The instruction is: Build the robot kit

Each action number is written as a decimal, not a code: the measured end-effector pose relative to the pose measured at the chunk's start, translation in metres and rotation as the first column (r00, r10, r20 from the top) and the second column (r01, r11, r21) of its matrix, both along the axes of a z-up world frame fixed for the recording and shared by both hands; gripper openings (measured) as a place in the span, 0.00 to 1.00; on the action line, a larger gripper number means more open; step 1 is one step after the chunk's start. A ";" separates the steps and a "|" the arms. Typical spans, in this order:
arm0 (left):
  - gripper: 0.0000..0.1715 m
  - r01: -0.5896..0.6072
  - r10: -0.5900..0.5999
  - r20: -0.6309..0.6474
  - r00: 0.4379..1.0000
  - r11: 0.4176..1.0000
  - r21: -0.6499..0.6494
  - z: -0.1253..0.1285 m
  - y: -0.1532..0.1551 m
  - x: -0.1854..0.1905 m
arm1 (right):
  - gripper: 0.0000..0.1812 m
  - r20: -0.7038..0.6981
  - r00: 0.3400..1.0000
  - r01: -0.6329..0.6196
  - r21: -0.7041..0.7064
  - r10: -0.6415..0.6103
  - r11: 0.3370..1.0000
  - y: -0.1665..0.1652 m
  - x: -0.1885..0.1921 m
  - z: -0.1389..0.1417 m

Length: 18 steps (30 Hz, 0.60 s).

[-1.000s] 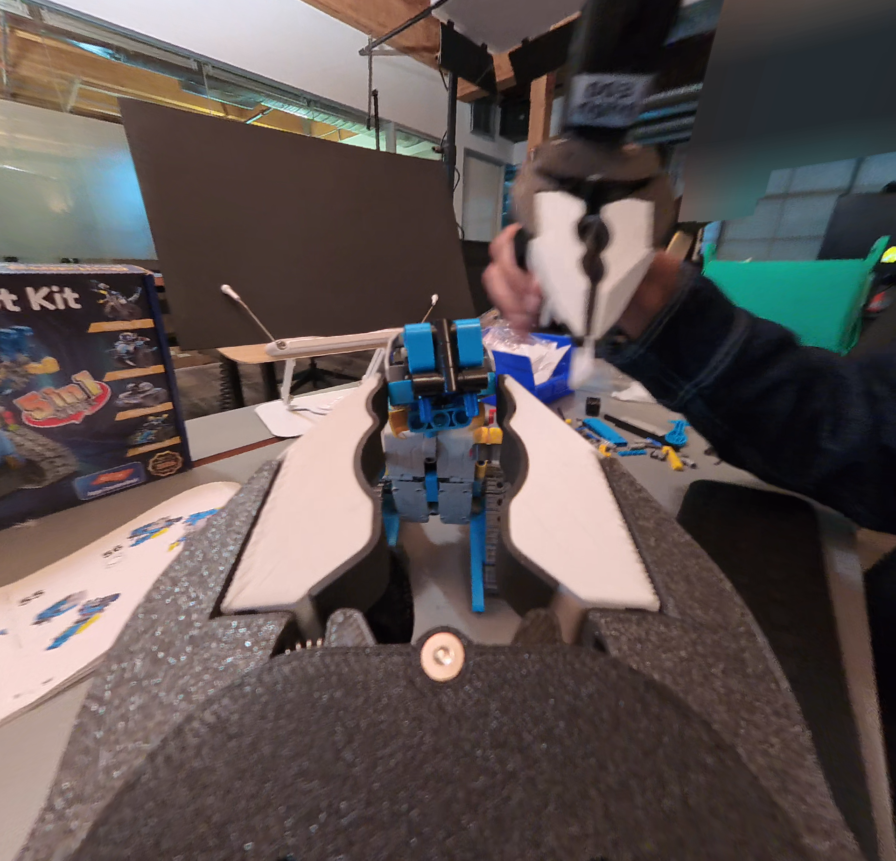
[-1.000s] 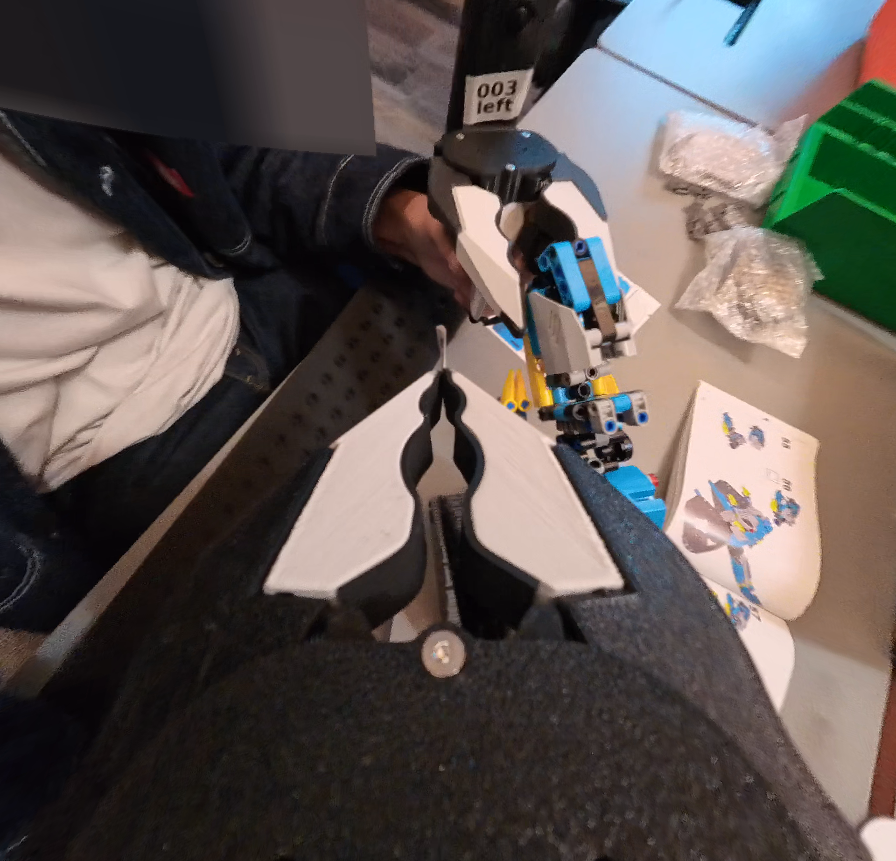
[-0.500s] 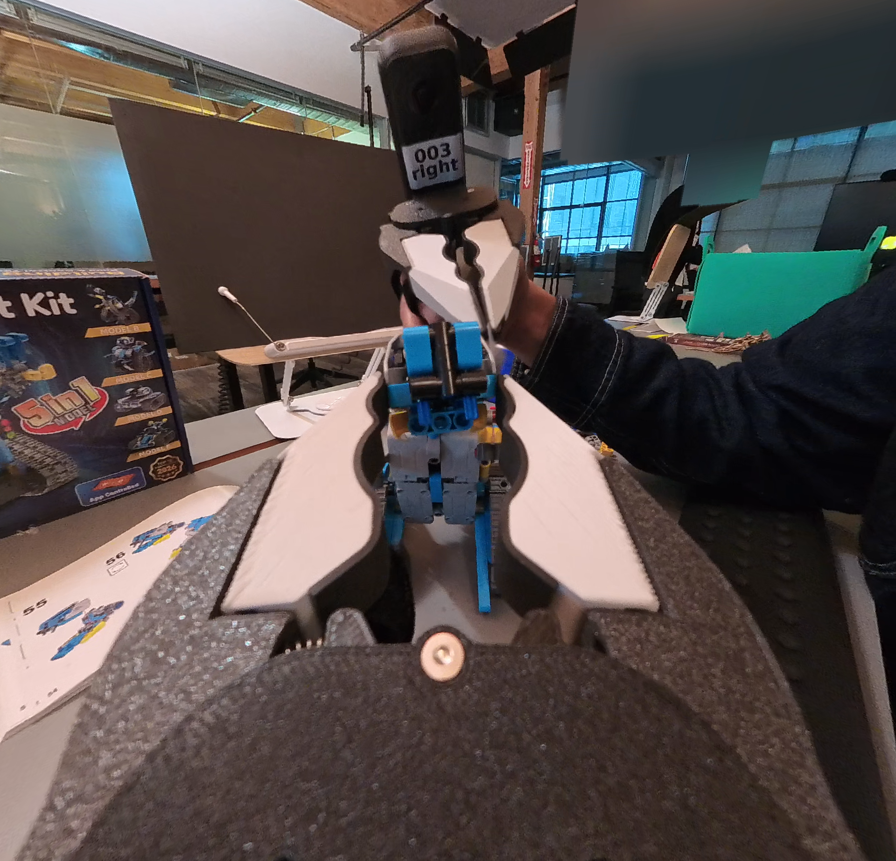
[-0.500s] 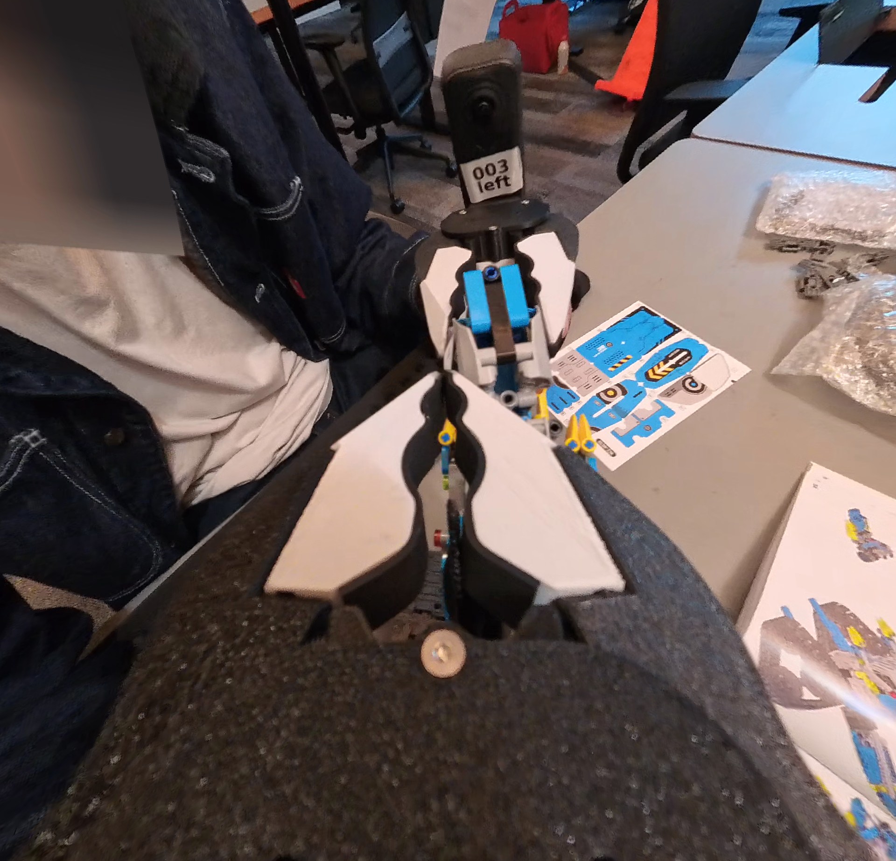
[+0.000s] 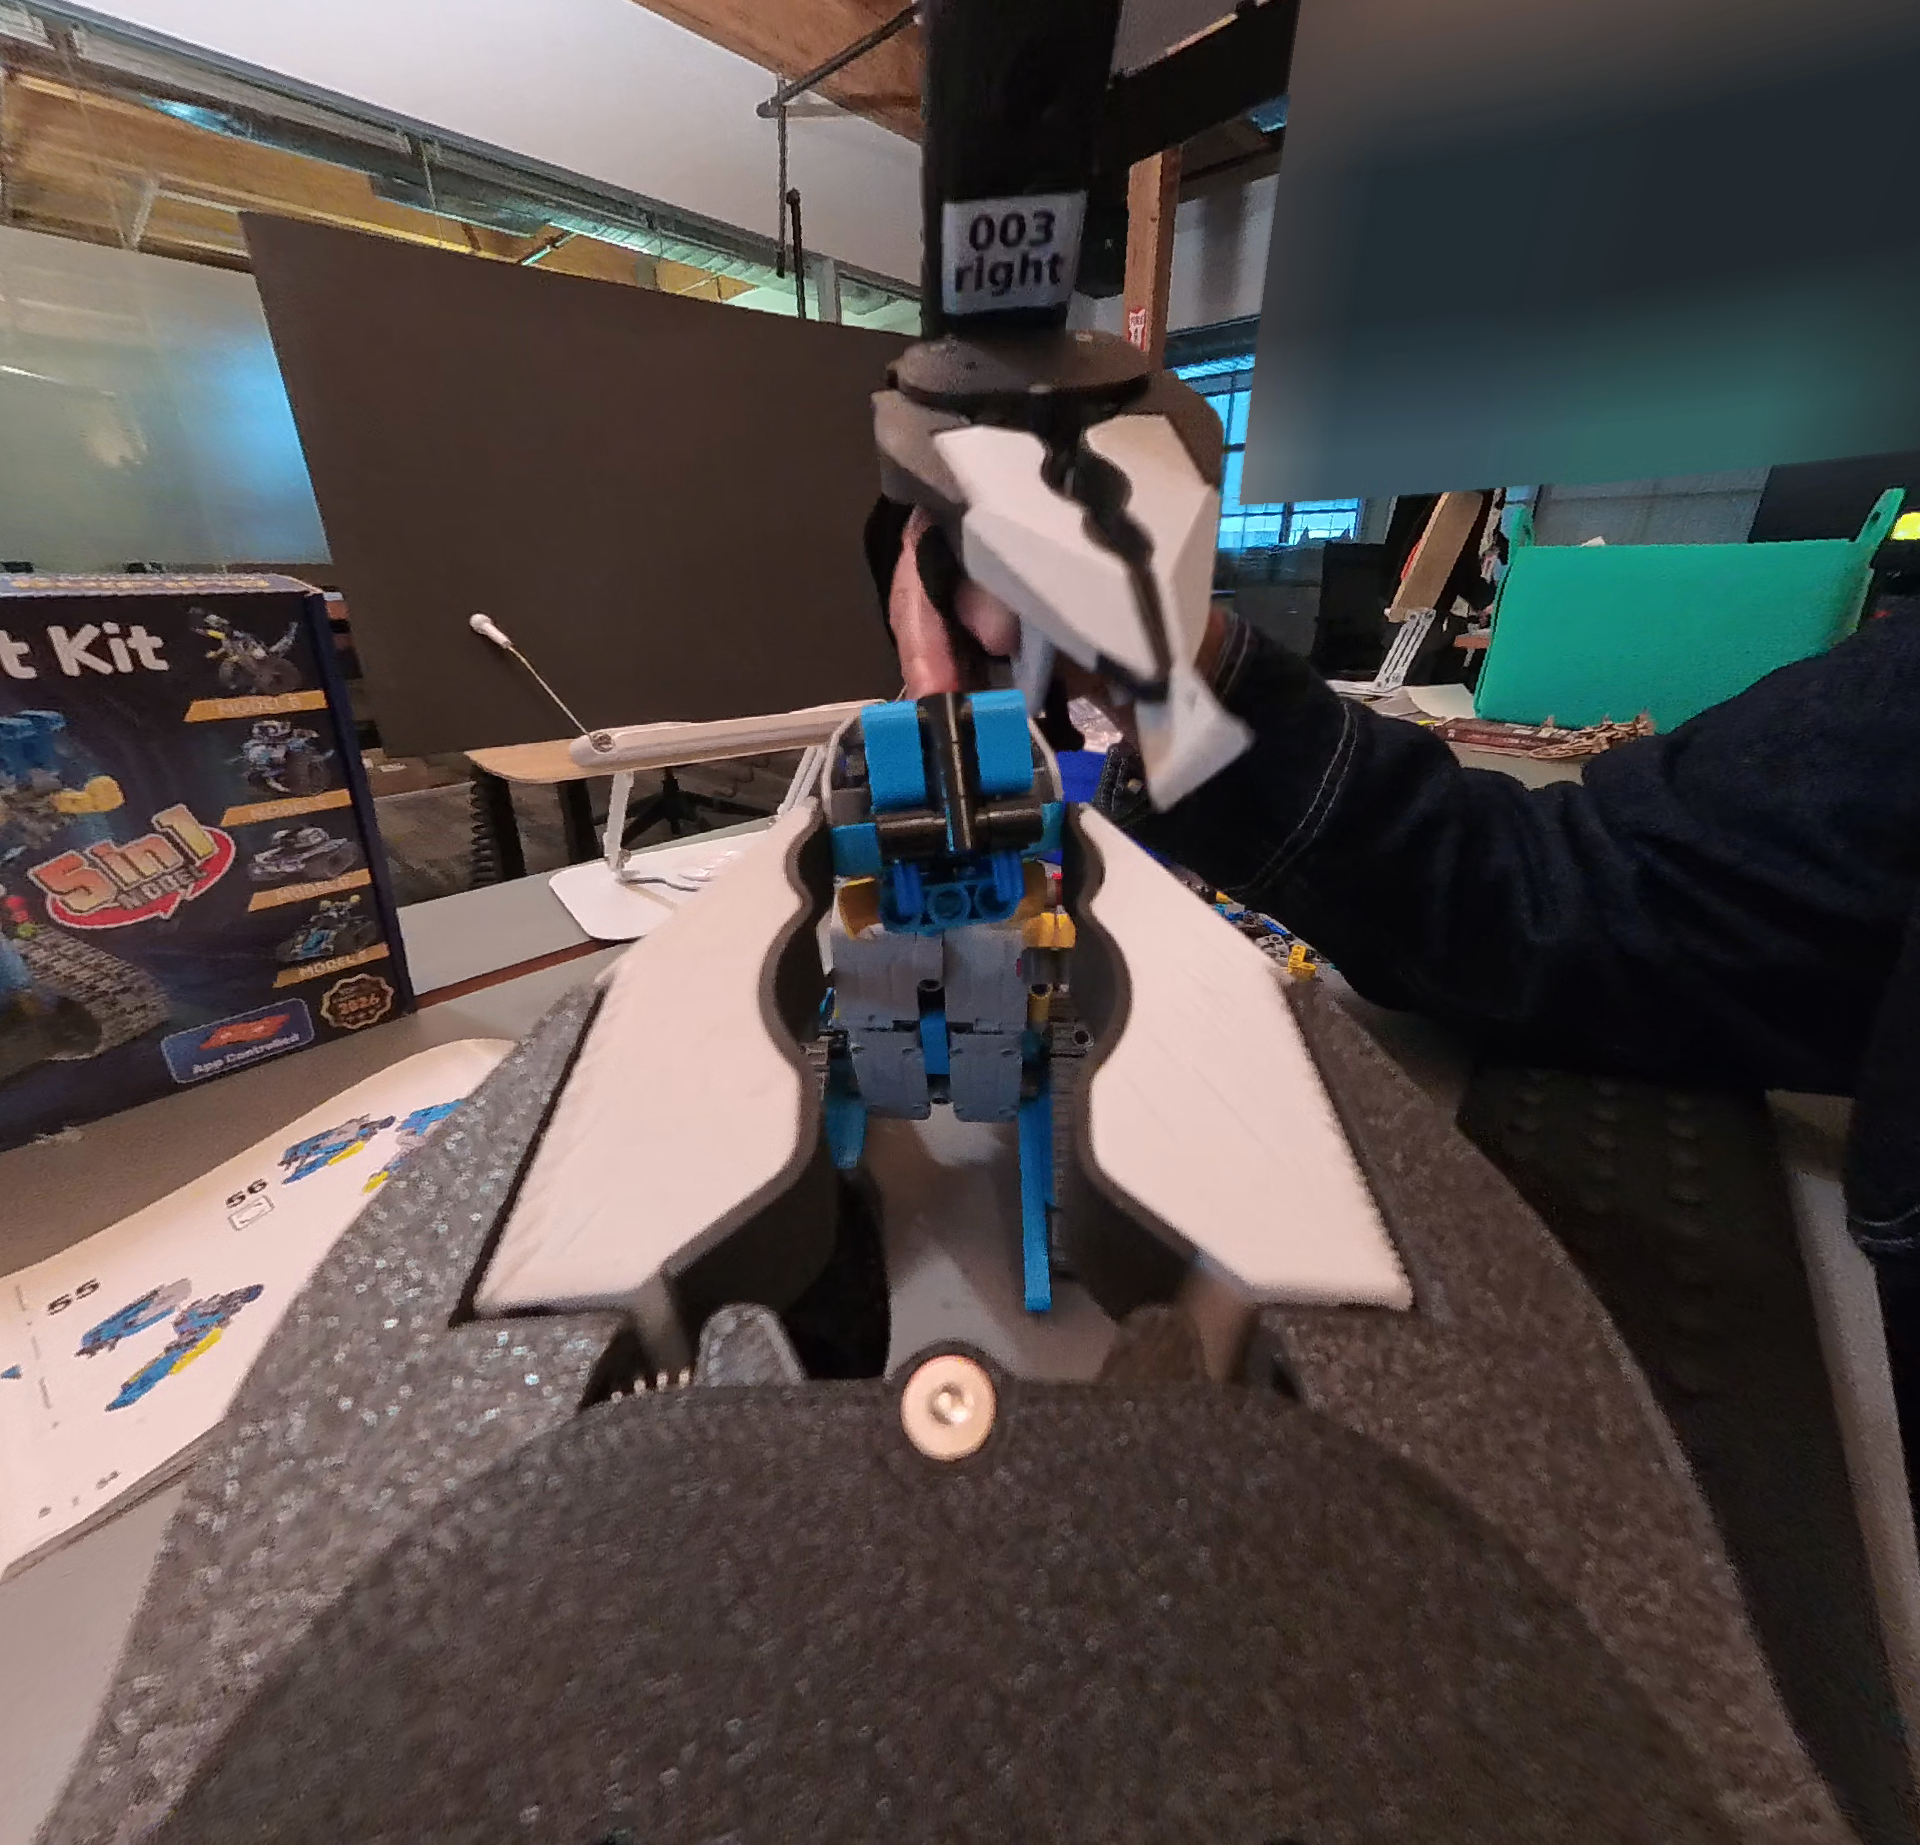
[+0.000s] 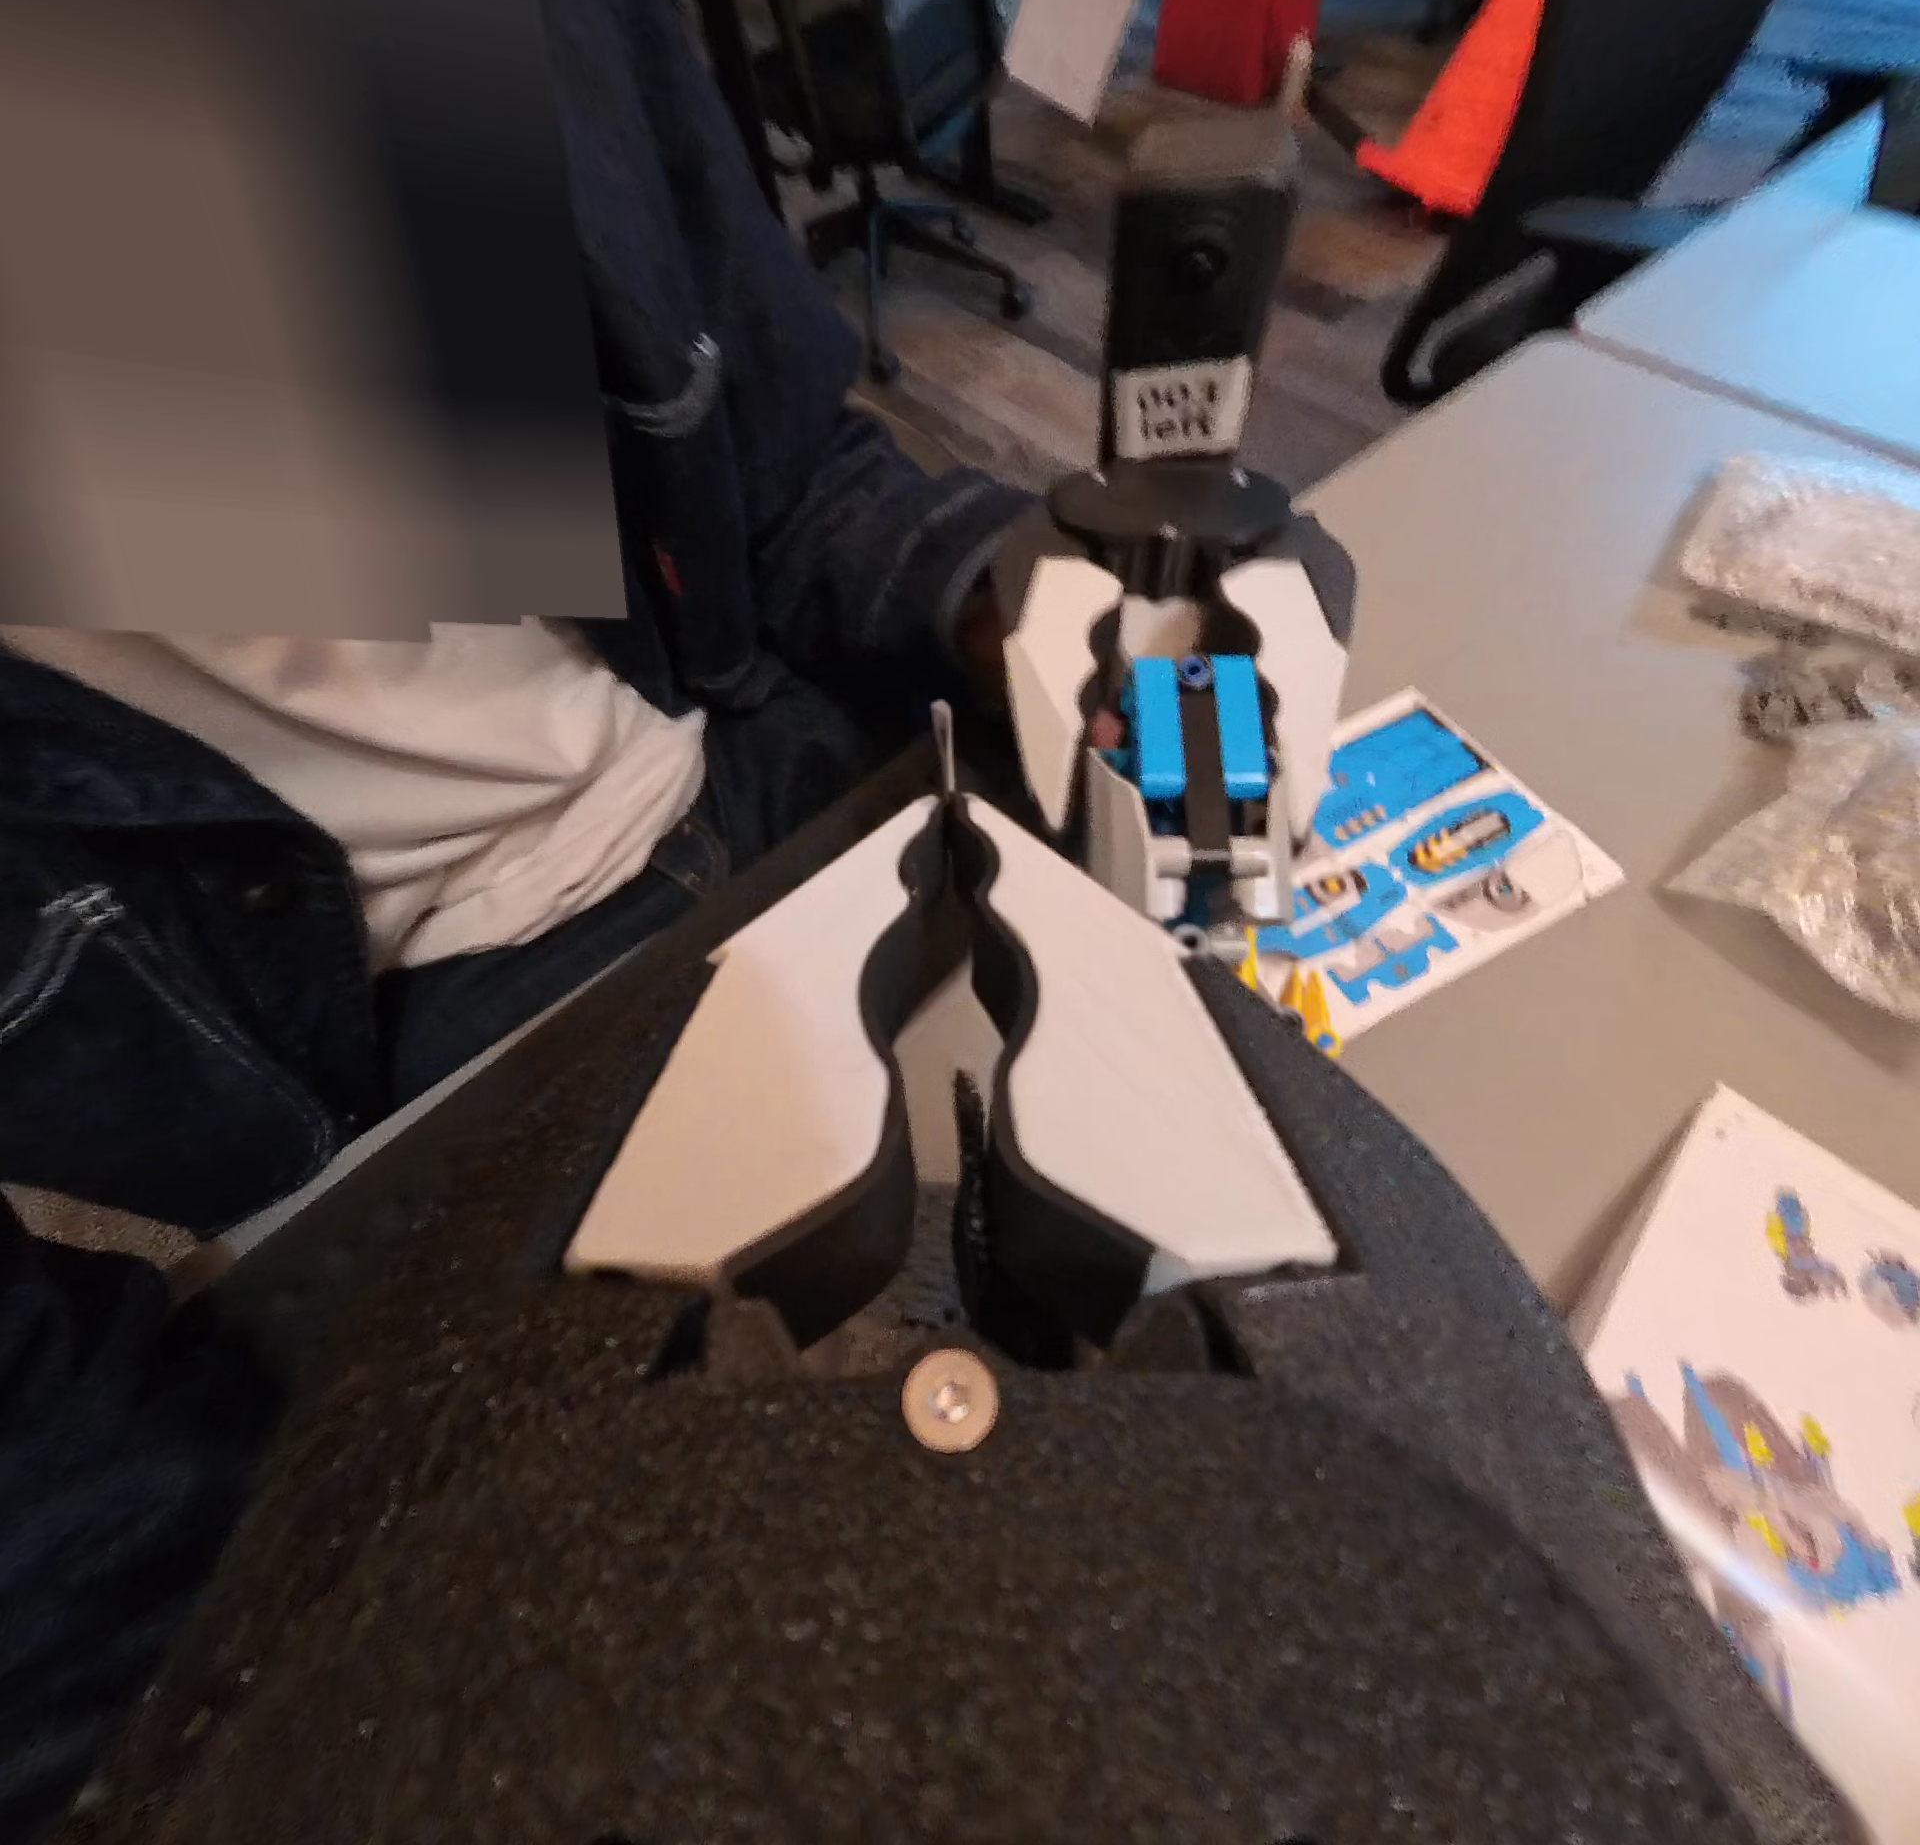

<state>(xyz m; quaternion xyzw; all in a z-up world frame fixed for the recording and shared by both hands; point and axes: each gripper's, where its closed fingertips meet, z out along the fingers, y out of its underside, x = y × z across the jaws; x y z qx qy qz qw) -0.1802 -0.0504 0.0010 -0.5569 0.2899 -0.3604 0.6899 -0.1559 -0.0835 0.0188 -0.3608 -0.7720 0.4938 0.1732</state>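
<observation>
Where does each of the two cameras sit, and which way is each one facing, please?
Left wrist view: on the left gripper, facing across the table to a black board; its fingers clamp a blue-and-grey brick model; a denim sleeve shows.
Right wrist view: on the right gripper, shut on a thin white piece, facing the person's torso and a sticker sheet.
Shared: model and both grippers.

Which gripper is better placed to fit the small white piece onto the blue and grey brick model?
Probably the right gripper: it pinches a small white piece beside the brick model. The left gripper is occupied clamping that model.
</observation>
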 end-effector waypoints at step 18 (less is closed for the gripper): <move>0.41 0.018 -0.018 -0.036 0.999 1.000 0.008 -0.004 -0.005 0.012 | 0.00 0.142 0.990 -0.007 0.139 -0.013 0.990 0.018 -0.011 -0.006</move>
